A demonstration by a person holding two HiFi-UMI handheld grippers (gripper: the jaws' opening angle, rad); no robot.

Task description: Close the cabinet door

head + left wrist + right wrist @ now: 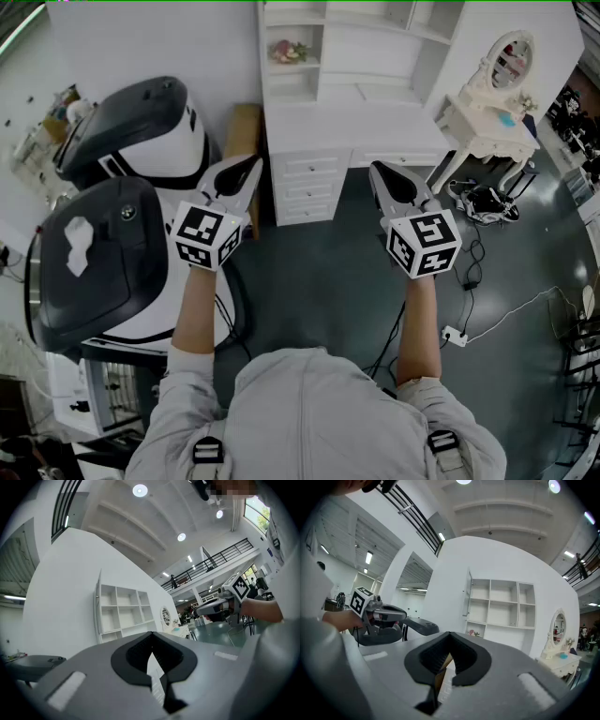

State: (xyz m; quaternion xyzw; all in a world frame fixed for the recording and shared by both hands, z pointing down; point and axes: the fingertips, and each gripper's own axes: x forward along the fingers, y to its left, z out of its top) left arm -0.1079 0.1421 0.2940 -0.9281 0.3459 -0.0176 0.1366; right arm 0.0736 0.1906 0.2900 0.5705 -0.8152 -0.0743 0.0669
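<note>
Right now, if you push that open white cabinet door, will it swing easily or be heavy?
Probably easily: the cabinet door looks like a thin, flat panel, so it is likely stiff and fairly light. It seems hinged along the shelf unit edge, so it should swing rather than slide. Its plain, smooth face may be slippery to push.

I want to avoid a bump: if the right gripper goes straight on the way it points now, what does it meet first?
Most likely the front of the white desk with drawers. Only dark floor shows between it and the shut right gripper. Depth is uncertain.
</note>
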